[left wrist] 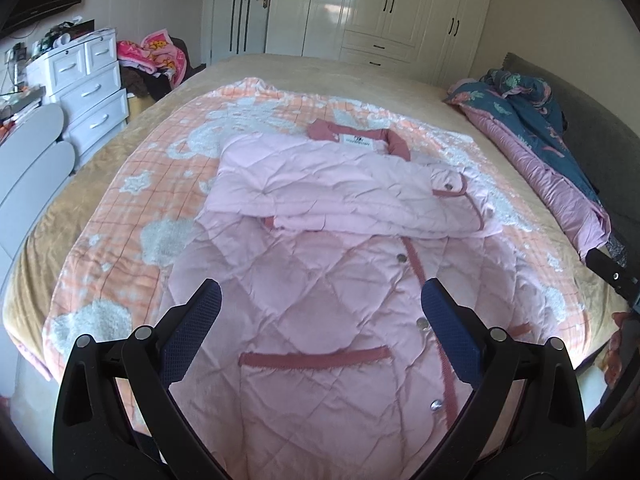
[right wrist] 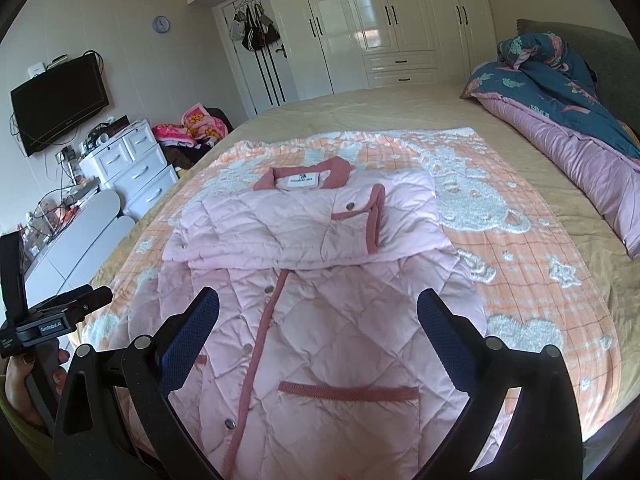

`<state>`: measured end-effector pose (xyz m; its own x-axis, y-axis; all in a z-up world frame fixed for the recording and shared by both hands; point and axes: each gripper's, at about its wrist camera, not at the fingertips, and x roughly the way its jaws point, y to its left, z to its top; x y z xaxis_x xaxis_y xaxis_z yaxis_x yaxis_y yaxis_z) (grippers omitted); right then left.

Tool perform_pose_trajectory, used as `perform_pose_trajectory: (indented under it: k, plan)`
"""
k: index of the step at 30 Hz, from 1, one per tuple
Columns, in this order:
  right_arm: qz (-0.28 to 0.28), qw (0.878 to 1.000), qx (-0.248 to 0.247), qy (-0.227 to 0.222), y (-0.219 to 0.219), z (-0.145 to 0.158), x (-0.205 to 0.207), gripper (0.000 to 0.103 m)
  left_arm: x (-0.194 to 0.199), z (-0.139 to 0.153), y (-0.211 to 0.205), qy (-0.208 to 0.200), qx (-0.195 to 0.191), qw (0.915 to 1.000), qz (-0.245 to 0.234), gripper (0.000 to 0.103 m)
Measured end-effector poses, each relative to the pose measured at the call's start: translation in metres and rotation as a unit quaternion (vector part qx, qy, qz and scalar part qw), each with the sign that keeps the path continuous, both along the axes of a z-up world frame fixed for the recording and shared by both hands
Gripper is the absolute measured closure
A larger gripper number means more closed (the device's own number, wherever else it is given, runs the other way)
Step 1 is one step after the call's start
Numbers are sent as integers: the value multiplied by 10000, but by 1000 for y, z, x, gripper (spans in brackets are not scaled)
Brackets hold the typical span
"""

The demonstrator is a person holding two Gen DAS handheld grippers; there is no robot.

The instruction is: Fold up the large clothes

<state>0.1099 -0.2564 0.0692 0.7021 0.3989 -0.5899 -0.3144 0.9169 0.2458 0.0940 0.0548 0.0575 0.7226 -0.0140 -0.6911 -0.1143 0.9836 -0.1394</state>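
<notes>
Both grippers, left (left wrist: 321, 308) and right (right wrist: 318, 316), hang with fingers spread, empty, over my pink quilted coat (left wrist: 320, 320) on the bed (left wrist: 360, 76). Sleeves look folded across the chest; the lower half, I judge, remains unfolded.

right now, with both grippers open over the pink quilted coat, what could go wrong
The folded-in sleeves lie loose on the pink quilted coat, so lifting the hem may slide them apart. The left gripper and right gripper might also pinch the orange checked blanket underneath.
</notes>
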Motion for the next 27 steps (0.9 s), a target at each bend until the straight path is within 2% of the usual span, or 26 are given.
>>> perform_pose_trajectory:
  k: [8,18,24,27]
  plan:
    - [-34,9999,-49,123,-10,-13,-4,4,-9,-19,6,179,-7,9998,101,9]
    - [22,9994,-211,258,-20,-32,-8,4,-22,-42,11,401,178,9989,162,9]
    - [-59,9991,-227,362,-28,-43,-10,4,-38,-60,30,601,214,9975,302,9]
    - [-32,9989,-261,379,-27,-45,-12,4,-49,-69,45,695,107,9967,411,9]
